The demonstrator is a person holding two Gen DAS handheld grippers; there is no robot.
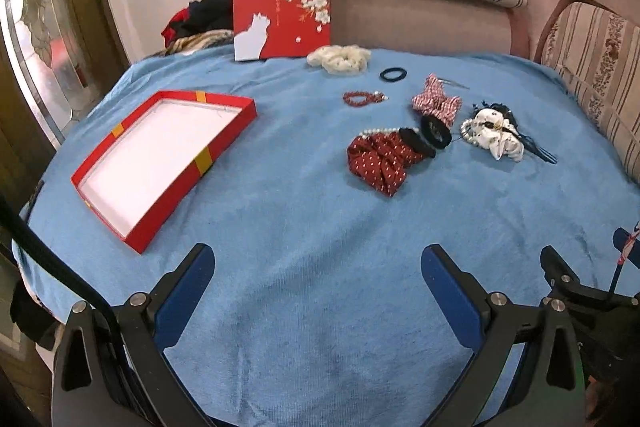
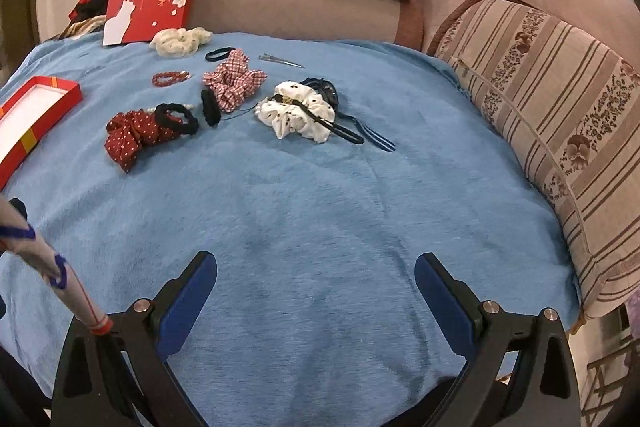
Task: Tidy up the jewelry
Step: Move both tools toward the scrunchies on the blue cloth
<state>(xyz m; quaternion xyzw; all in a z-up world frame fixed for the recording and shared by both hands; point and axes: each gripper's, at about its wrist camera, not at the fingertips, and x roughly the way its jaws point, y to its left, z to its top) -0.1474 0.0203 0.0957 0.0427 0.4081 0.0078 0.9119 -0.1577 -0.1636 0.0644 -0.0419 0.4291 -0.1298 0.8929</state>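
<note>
Jaws spread, empty; blue cloth (image 2: 304,211) covers table, striped sofa (image 2: 540,99) behind.

Soft, even indoor light, faint shadows; strong fisheye bending and dark vignette at the edges, mild blur throughout

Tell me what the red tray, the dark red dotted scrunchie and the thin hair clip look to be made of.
Red tray: likely cardboard with a matte paper wrap, given thin stiff walls and a flat white floor.
Dotted scrunchie: woven fabric, gathered into soft folds, slight sheen.
Hair clip: probably metal, slim and silvery, though too small to be sure.
</note>
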